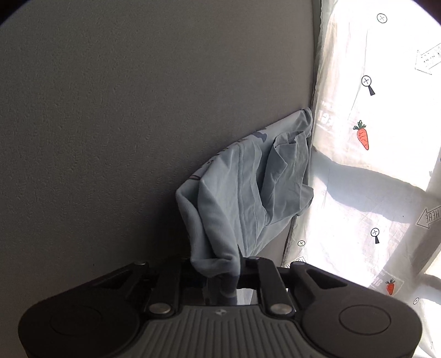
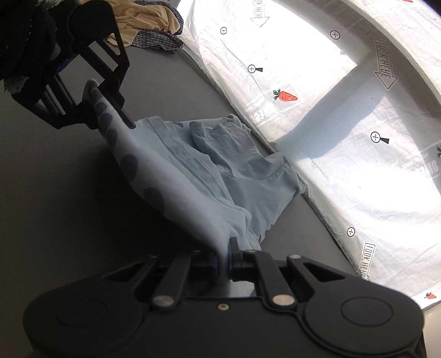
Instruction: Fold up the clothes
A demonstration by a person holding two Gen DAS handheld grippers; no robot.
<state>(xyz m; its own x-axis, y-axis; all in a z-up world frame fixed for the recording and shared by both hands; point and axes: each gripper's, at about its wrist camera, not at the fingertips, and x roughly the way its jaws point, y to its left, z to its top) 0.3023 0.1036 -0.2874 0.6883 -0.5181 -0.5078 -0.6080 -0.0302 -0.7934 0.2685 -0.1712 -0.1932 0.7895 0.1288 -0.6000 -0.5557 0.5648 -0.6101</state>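
1. Both corners are pinched: the left gripper (image 1: 220,271) and the right gripper (image 2: 224,258) each clamp an edge of the blue shirt (image 2: 220,165). Best to lift evenly, keeping the edge taut.
2. The shirt — pale, crumpled, dark-spotted — trails on the grey bench (image 2: 69,192) beside the carrot-print sheet (image 2: 358,170).

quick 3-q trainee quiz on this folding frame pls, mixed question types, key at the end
1. True or false: both grippers are shut on the light blue garment.
2. Which gripper shows at the upper left of the right wrist view? A) left gripper B) right gripper C) neither
3. Fill in: the heap of other clothes lies on the grey ____, beside the carrot-print sheet.

Key: 1 true; 2 A; 3 table.
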